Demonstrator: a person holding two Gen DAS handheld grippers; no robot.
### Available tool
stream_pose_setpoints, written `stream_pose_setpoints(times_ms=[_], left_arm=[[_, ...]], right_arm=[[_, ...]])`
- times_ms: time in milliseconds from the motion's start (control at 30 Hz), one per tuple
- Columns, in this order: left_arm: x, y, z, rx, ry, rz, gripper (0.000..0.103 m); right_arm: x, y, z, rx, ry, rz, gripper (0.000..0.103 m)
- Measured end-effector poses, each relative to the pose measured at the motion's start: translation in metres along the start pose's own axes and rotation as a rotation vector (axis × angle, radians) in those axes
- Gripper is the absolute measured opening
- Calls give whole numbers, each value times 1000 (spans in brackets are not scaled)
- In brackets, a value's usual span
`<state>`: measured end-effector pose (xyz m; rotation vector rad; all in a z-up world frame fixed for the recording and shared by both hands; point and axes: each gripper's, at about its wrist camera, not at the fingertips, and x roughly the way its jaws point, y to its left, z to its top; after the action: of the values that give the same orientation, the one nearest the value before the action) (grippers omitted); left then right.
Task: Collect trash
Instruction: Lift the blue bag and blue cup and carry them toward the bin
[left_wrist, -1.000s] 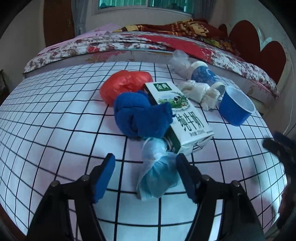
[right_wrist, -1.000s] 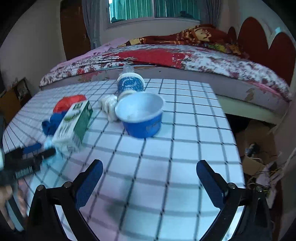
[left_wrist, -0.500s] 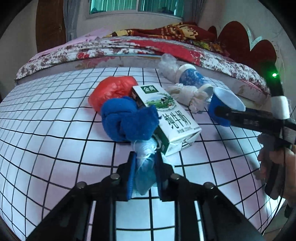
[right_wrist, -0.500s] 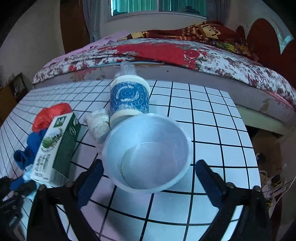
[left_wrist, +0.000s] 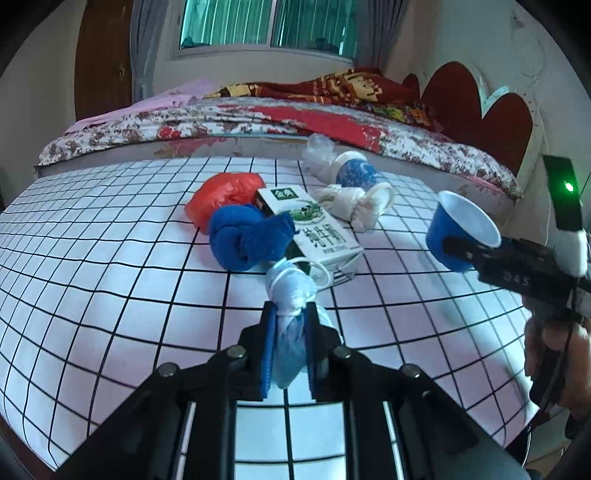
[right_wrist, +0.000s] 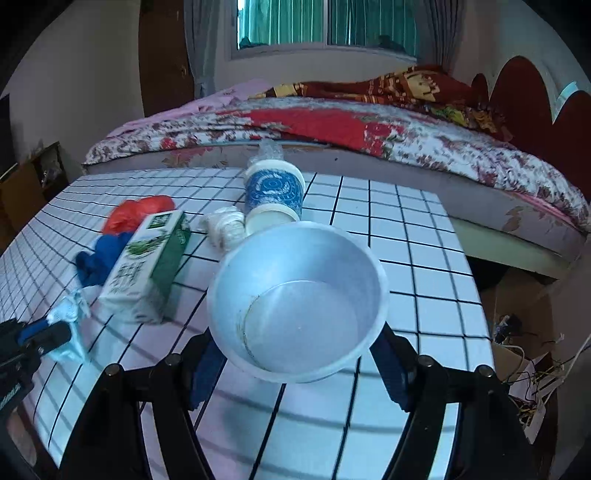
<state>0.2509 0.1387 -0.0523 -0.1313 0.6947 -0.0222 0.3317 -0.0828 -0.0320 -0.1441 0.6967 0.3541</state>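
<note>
My left gripper (left_wrist: 290, 317) is shut on a crumpled light-blue face mask (left_wrist: 291, 295) and holds it just above the checked table. My right gripper (right_wrist: 295, 354) is shut on a blue paper cup (right_wrist: 299, 299), white inside, tilted toward the camera and lifted off the table; the cup also shows at the right of the left wrist view (left_wrist: 460, 230). On the table lie a milk carton (left_wrist: 314, 229), a blue rag (left_wrist: 251, 240), a red plastic bag (left_wrist: 225, 195), a white wad (left_wrist: 354, 203) and a blue patterned cup on its side (left_wrist: 354, 171).
The table with a black grid cloth (left_wrist: 110, 277) stands against a bed with a floral cover (left_wrist: 258, 122). Beyond the table's right edge the floor holds a cardboard box and cables (right_wrist: 524, 332). A wooden door (right_wrist: 162, 55) is at the back left.
My left gripper closed on the face mask and lifted it slightly. My right gripper moved in around the blue cup, closed on it and raised it.
</note>
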Motion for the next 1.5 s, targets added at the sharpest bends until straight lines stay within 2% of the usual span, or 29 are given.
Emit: stream_pose_setpoints(times_ms=[300, 867, 1133, 1500], left_arm=[[-32, -15, -16, 16, -32, -24, 15], [-92, -71, -49, 111, -75, -82, 15], [-116, -102, -60, 158, -100, -142, 15], [-133, -155, -75, 235, -113, -242, 15]], right_arm=[[-72, 1, -30, -2, -72, -9, 75], [-170, -4, -88, 37, -114, -21, 75], [-210, -17, -110, 77, -149, -46, 75], [-249, -45, -152, 139, -142, -107, 75]])
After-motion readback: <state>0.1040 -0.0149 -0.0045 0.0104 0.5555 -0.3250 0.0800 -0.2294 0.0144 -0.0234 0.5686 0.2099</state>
